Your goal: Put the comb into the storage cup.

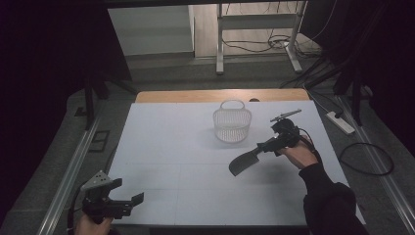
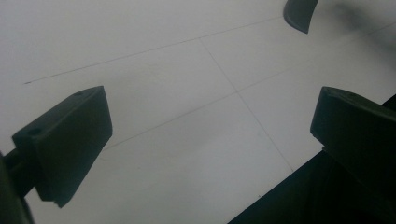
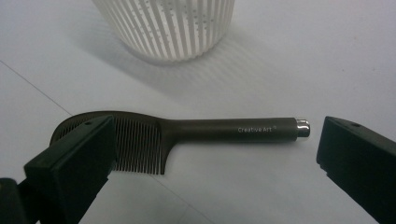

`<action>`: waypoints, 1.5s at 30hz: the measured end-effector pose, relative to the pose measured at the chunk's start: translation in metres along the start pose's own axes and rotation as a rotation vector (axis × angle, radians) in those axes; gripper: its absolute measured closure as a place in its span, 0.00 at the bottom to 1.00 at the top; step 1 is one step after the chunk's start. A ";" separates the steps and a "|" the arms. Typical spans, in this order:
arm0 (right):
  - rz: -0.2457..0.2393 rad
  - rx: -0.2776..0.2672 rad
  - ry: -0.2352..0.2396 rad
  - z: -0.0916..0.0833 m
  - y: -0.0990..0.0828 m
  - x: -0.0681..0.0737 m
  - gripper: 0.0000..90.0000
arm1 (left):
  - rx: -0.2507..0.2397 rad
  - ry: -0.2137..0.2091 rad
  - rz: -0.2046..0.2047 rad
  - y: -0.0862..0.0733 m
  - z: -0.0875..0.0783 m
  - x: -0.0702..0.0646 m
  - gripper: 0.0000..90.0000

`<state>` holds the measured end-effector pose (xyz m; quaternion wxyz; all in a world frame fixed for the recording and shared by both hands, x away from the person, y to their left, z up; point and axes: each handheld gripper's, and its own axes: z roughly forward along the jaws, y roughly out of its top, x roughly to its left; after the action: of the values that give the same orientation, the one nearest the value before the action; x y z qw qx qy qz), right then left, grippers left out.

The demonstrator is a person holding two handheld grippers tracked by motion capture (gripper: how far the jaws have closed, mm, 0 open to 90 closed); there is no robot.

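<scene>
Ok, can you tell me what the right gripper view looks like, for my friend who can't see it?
A dark comb with a long handle lies flat on the white table, between the two open black jaws of the right gripper. Behind it stands a white slotted basket.

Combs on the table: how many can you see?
1. The dark comb lies flat on the white table, between the open jaws of the right gripper, in front of the white basket.
</scene>
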<state>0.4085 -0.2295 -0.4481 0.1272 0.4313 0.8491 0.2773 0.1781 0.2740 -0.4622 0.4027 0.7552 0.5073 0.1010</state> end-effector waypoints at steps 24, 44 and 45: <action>-0.009 0.078 -0.041 0.029 0.026 -0.004 0.00 | 0.001 -0.011 -0.010 0.000 0.000 0.002 0.00; -0.019 0.162 -0.031 0.050 0.032 -0.013 0.24 | -0.002 -0.016 -0.014 0.000 0.000 0.002 0.00; -0.026 0.154 -0.038 0.049 0.032 -0.013 0.32 | -0.002 -0.016 -0.013 0.000 0.000 0.002 0.00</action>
<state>0.4599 -0.2073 -0.4698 0.1131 0.4339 0.8709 0.2012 0.1789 0.2760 -0.4627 0.4081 0.7523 0.5089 0.0928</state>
